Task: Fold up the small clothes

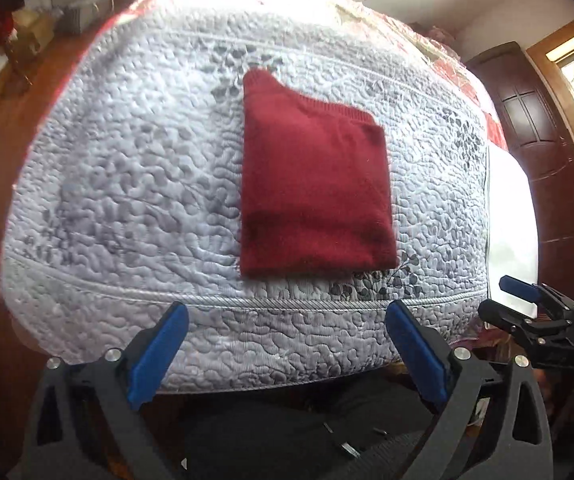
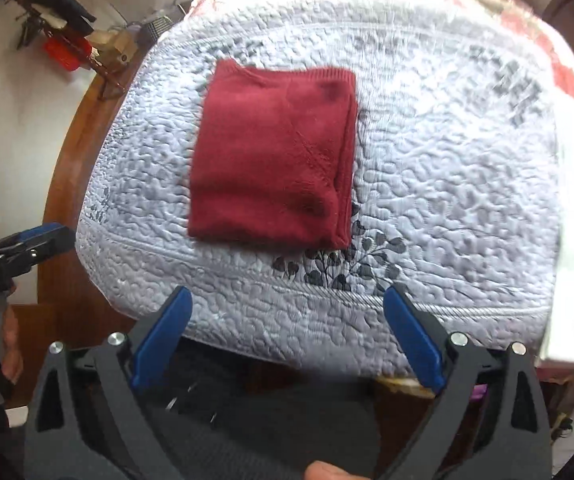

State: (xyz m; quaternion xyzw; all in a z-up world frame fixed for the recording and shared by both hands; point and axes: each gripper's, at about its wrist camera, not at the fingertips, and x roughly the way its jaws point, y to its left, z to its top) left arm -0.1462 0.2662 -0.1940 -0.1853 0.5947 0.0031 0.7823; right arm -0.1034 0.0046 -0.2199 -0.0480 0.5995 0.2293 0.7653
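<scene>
Quilted bedspread point(image 1: 127, 184) holds folded sweater point(image 1: 315, 184) — 2 grippers empty, spread

Open quilt point(image 1: 127, 184) all around folded sweater point(image 1: 315, 184).

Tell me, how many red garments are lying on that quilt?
1: a folded dark red sweater, lying flat near the middle of the grey quilt. Nothing else is on the quilt.

no legible text anywhere
</scene>
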